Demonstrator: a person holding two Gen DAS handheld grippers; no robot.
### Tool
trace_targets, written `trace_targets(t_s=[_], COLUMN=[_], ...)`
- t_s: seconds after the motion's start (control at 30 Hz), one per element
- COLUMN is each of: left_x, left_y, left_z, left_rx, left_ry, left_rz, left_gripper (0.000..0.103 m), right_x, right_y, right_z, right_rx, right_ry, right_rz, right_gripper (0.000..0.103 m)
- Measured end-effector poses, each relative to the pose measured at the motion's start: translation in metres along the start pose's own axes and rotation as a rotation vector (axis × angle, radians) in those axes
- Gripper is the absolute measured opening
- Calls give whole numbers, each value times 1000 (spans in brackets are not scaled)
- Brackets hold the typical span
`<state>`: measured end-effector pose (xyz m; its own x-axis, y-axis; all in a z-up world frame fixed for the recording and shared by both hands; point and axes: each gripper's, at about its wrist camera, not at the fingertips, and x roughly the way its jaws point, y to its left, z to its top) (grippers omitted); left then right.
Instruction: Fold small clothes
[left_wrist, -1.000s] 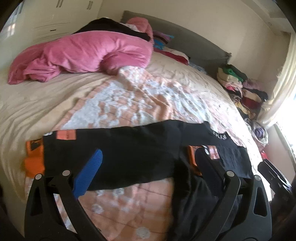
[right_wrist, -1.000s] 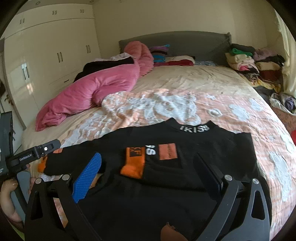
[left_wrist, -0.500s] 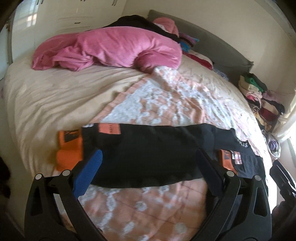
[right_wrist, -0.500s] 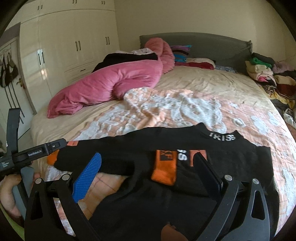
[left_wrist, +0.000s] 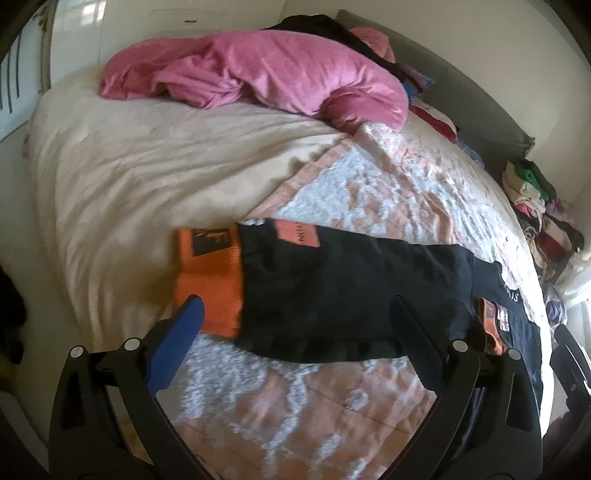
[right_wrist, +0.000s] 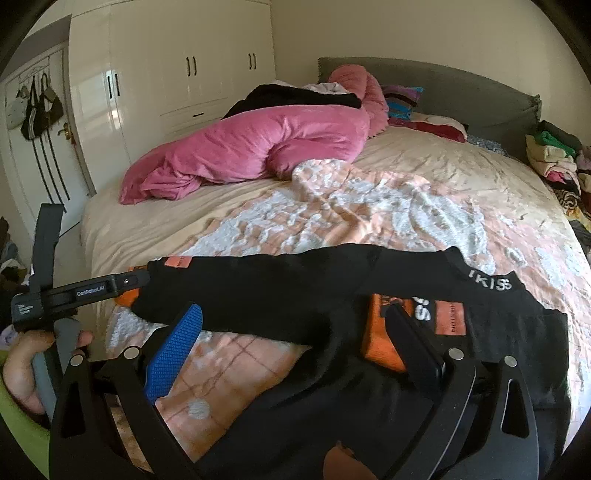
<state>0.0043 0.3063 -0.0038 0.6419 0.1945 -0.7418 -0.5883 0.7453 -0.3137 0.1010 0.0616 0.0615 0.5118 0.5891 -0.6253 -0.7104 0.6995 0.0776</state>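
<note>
A small black top with orange cuffs lies flat on the bed. Its left sleeve (left_wrist: 351, 291) stretches out to the left and ends in an orange cuff (left_wrist: 208, 273). The other sleeve is folded over the chest, its orange cuff (right_wrist: 382, 332) below the white-lettered collar (right_wrist: 489, 284). My left gripper (left_wrist: 295, 314) is open and empty, just short of the outstretched sleeve; it also shows in the right wrist view (right_wrist: 92, 290) beside that cuff. My right gripper (right_wrist: 295, 325) is open and empty over the body of the top (right_wrist: 332, 406).
A pink duvet (right_wrist: 258, 147) and dark clothes are heaped at the head of the bed. A peach and white quilt (right_wrist: 369, 206) lies under the top. Stacked clothes (right_wrist: 557, 158) stand at the right. White wardrobes (right_wrist: 192, 74) line the left wall.
My left gripper has moved left along the outstretched sleeve toward its orange cuff. My right gripper has shifted a little left. The top has not moved.
</note>
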Motion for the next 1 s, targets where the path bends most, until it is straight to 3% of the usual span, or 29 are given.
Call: trace_targets(t_s=[0.4, 0.57, 0.67, 0.8, 1.0], left_x=[17, 23, 22, 22, -4], left_y=[44, 54, 57, 66, 57], left_z=[-5, -7, -5, -3, 6], left_rx=[-134, -188, -204, -232, -200], left_ry=[44, 21, -13, -57, -146], left_rz=[-7, -88, -106, -120, -176], left_gripper=[94, 93, 65, 11, 8], right_x=[8, 10, 11, 11, 6], right_y=[19, 24, 22, 16, 4], right_z=[-3, -6, -10, -15, -22], right_rx=[-31, -39, -18, 17, 58], right_ry=[25, 36, 39, 46, 47], right_rz=[30, 40, 41, 43, 37], right_gripper=[99, 99, 99, 99, 99])
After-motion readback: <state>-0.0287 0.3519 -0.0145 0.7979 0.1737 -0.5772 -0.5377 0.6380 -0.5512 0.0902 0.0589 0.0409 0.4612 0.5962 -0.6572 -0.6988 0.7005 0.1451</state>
